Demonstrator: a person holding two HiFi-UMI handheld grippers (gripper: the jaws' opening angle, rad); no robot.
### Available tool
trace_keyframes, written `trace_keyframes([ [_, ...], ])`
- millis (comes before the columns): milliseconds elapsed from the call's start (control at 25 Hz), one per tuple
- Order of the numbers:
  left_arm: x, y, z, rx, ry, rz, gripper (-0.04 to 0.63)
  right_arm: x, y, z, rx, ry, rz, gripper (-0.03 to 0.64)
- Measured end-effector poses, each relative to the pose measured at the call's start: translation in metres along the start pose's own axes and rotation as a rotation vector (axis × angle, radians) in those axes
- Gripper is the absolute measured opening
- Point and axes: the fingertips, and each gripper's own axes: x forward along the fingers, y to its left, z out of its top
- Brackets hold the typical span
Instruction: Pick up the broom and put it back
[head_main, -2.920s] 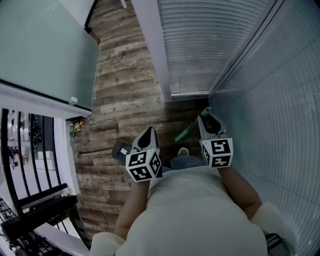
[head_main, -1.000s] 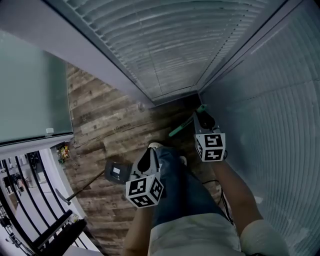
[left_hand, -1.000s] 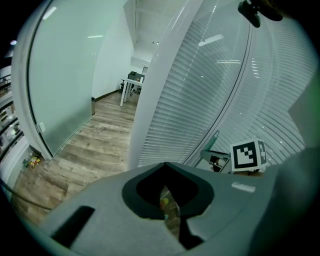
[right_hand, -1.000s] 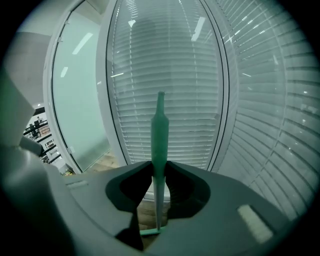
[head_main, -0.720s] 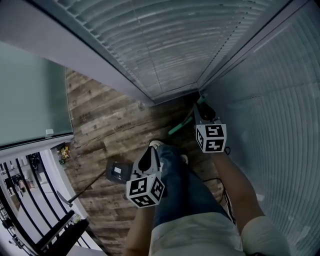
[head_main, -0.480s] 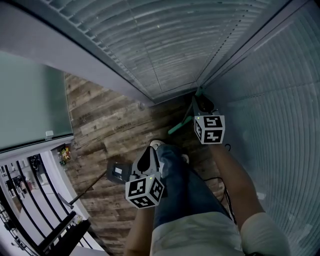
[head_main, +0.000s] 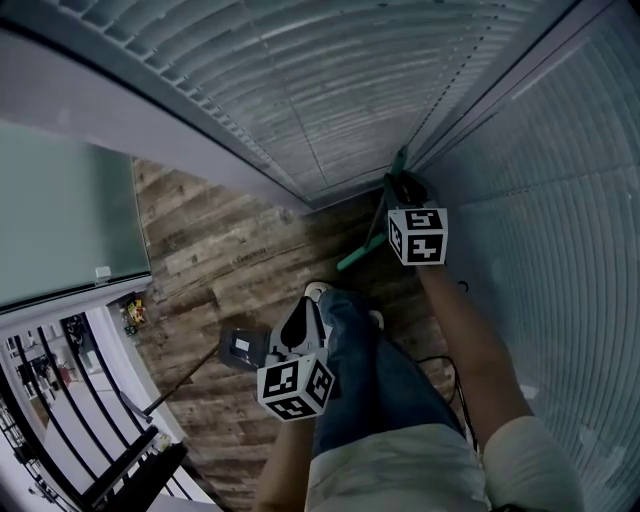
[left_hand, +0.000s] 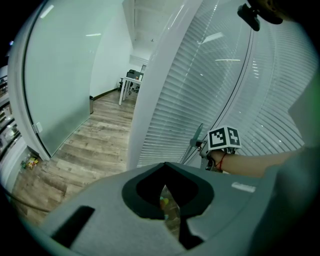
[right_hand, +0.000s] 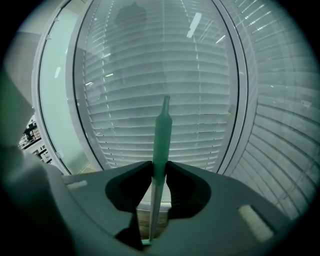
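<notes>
The head camera looks steeply down onto the wooden floor (head_main: 230, 250) and the corner of the window blinds (head_main: 330, 90). The left gripper camera, set farther back, faces that same corner and catches the right gripper (left_hand: 201, 146). The right gripper camera sits close to the blinds, looking along its fingers (right_hand: 175, 172) and the broom handle (right_hand: 161, 135).

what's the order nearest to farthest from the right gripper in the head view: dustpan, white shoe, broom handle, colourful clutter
1. green broom handle, clamped in the right gripper
2. white shoe, down-left of it
3. dustpan, farther left on the floor
4. colourful clutter, at the far left
</notes>
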Motion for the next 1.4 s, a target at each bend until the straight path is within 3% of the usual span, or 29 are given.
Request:
trace_keyframes([
  [960,0.000,0.008,0.011,-0.027,-0.012,0.008,0.008,0.030,-0.004,0.013,-0.020,0.015,-0.036,0.109],
  [1400,-0.003,0.008,0.010,-0.031,-0.017,0.011,0.008,0.031,-0.002,0.016,-0.010,0.008,-0.006,0.199],
])
